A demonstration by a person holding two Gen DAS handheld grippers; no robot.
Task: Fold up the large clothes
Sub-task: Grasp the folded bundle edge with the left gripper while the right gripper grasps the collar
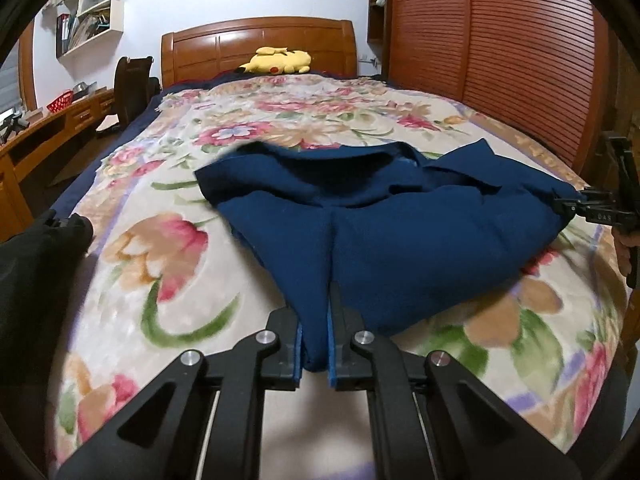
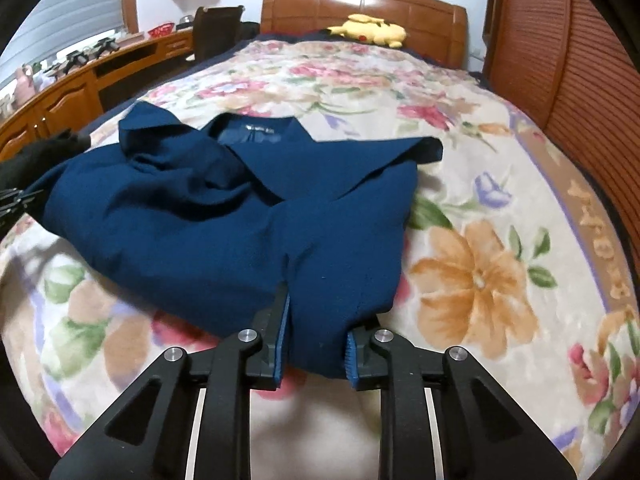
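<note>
Left wrist view looks down along the left tool (image 1: pixel 316 344), whose blue-padded fingers are clenched on a bunched fold of the near hem of the dark blue garment (image 1: pixel 392 216). The cloth rises in a ridge from between the pads and spreads out over the floral blanket (image 1: pixel 160 264) that covers the bed. At the right edge of this view the right tool (image 1: pixel 568 204) pinches the garment's other near corner, with part of a hand (image 1: pixel 626 248) showing behind it.

Right wrist view shows the same garment from the other corner: the right tool (image 2: pixel 316 344) grasps a wider fold of the hem, its pads standing further apart than the left one's but pressed against the cloth on both sides. The garment lies crumpled across the middle of the bed, its collar with a small label (image 2: pixel 256 128) turned toward the headboard, one sleeve folded over the body and the other reaching out to the right. At the far left edge the tips of the left tool (image 2: pixel 16 196) meet the cloth.

A yellow plush toy (image 1: pixel 276 61) lies at the head of the bed against the wooden headboard (image 1: pixel 260 46). A wooden desk (image 2: pixel 80 76) runs along the left wall under a white wall shelf (image 1: pixel 92 12), and a slatted wooden wardrobe (image 1: pixel 500 48) stands on the right.
</note>
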